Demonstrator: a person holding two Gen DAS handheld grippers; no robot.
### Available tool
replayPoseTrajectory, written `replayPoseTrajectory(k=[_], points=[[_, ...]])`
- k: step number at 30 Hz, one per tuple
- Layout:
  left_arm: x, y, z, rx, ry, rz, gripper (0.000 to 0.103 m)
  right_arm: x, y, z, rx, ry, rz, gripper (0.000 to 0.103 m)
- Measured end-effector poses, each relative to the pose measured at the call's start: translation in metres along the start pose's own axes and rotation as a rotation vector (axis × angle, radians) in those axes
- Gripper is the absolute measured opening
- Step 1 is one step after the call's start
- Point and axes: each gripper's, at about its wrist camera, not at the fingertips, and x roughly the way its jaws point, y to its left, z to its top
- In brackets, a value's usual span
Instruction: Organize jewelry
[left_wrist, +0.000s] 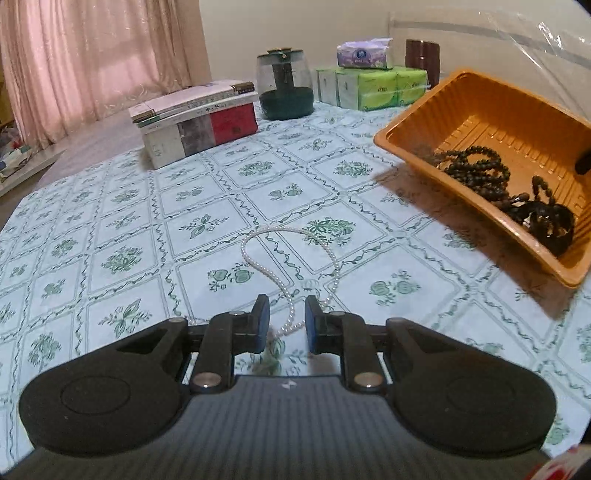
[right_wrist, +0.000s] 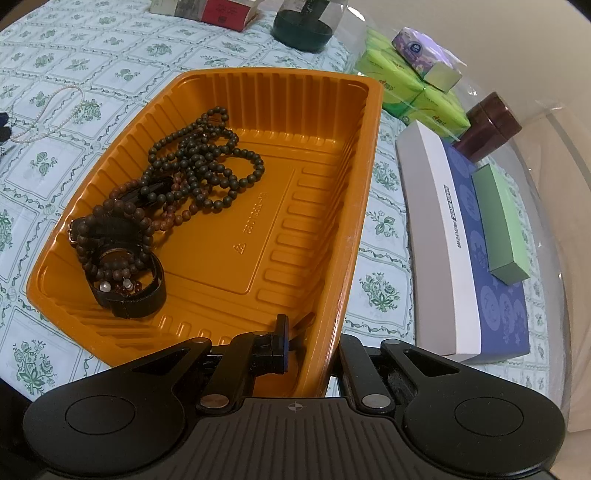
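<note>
Working over a table dressed in a green-flowered cloth, with boxes and tissue packs pushed to the far edge, probably to leave the middle free for sorting.

Using the orange tray as the collecting bin, and tipping it: in the left wrist view, resting on one long edge with the other raised, the open mouth facing the middle of the cloth. Likely tilting it that way to present an easy target for whatever comes next.

Clamping the right gripper tight on the tray's near wall, one finger inside against the ribbing, the other hidden outside it; steadying and angling rather than carrying, by the look of it.

Hovering the left gripper low over the cloth, jaws parted with a clear gap and gripping nothing.

Piling the dark bead strands and a black band toward the tray's lower side, where the slope is gathering them.

Leaving the pearl necklace outside the tray, lying loose on the cloth well apart from it, one run of pearls passing between the left gripper's blue pads without touching either, so apparently lining up for a pinch on the thin strand.
</note>
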Motion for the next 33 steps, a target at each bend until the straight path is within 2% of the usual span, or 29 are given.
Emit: replayPoseTrajectory(k=[4, 8, 11, 14, 18, 27, 31, 33], points=[[0.016, -0.002, 0.001, 0.011, 0.038, -0.015, 0.018, 0.0, 0.0, 0.0, 0.0, 0.0, -0.001, 0.006], [0.022, 0.0, 0.001, 0.001, 0.043, -0.013, 0.016, 0.001, 0.0, 0.0, 0.002, 0.001, 0.002, 0.006], [0.025, 0.002, 0.003, -0.022, 0.061, -0.038, 0.008, 0.002, -0.002, 0.0, 0.006, 0.003, 0.006, 0.006], [0.025, -0.003, 0.005, 0.003, 0.072, -0.04, 0.0, 0.003, -0.002, -0.001, 0.009, 0.002, 0.006, 0.007], [0.022, 0.0, 0.007, -0.005, 0.071, -0.035, 0.0, 0.003, -0.002, -0.001, 0.008, 0.0, 0.004, 0.007], [-0.009, 0.024, 0.028, -0.034, -0.006, -0.023, 0.0, 0.003, -0.001, -0.001, 0.005, -0.002, 0.001, 0.007], [-0.01, 0.024, 0.025, 0.022, -0.002, -0.061, 0.0, 0.002, 0.0, -0.001, 0.004, -0.004, 0.0, 0.007], [-0.009, 0.02, 0.016, 0.059, 0.007, -0.071, 0.004, 0.002, 0.0, -0.001, 0.005, -0.004, 0.0, 0.007]])
